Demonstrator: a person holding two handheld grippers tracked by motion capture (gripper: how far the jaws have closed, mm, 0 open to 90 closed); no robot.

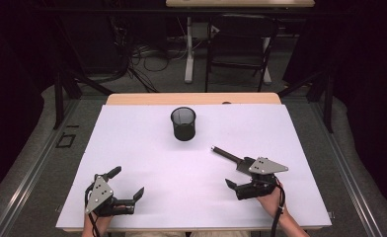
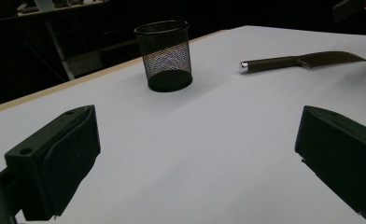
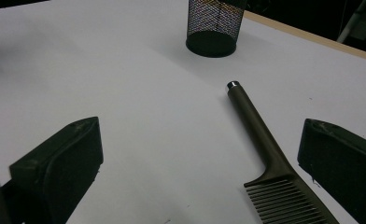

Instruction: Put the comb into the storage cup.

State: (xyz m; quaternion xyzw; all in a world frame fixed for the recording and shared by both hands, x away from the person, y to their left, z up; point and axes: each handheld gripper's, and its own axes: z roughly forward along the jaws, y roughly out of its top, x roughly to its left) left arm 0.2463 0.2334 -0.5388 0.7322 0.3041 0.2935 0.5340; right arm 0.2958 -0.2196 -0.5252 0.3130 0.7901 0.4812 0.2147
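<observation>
Comb (image 3: 270,158) teeth cut off below

Blk mesh cup (image 1: 183,123), olive-brown comb (image 3: 270,154), white table (image 1: 147,148).

Comb (image 3: 270,154) teeth cut off below

Right tool (image 1: 240,173) hovers over comb (image 1: 229,157); mesh cup (image 1: 183,123) beyond.
</observation>
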